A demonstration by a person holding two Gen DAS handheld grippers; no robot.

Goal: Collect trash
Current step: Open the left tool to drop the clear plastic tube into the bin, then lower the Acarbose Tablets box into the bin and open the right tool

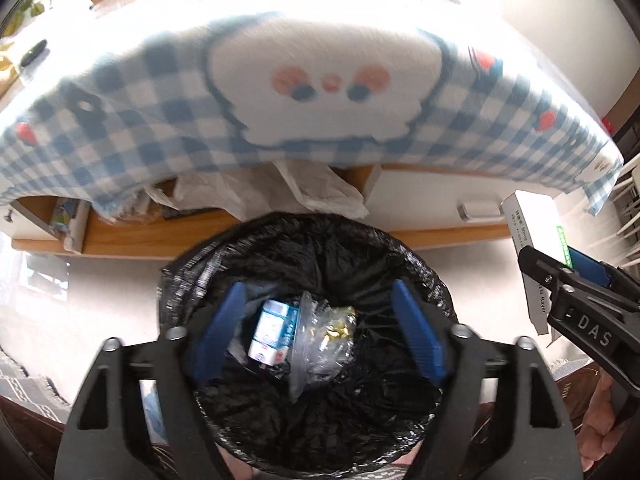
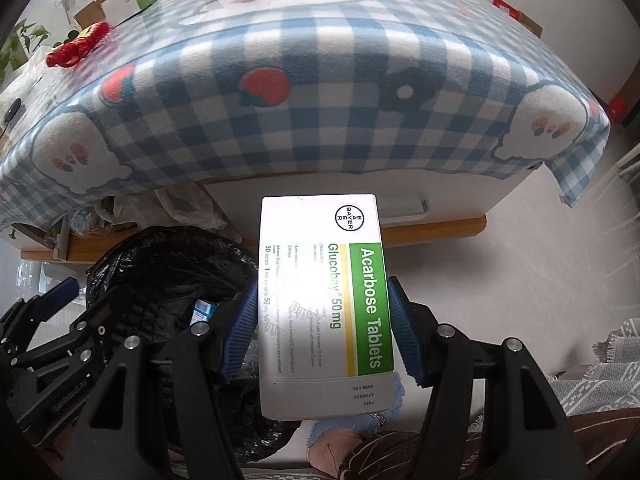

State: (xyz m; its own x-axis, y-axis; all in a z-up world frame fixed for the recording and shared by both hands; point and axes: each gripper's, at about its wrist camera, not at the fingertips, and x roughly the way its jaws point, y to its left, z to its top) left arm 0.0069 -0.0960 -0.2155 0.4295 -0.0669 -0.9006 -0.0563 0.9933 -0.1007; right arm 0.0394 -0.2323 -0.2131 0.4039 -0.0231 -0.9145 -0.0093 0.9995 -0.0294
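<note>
Two grippers are held at the black-lined bin (image 1: 308,320): the left gripper (image 1: 318,332), jaws wide and empty, above a small carton (image 1: 270,334) inside; the right gripper (image 2: 322,328) clamped on a white medicine box (image 2: 324,304). Beyond, a checked blanket (image 2: 320,120) overhangs the worktop.

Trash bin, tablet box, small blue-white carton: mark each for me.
trash bin (image 1: 400,248): left wrist view, black liner at far rim.
tablet box (image 2: 320,300): right wrist view, middle of printed face.
small blue-white carton (image 1: 270,330): left wrist view, carton's face, inside bin.
</note>
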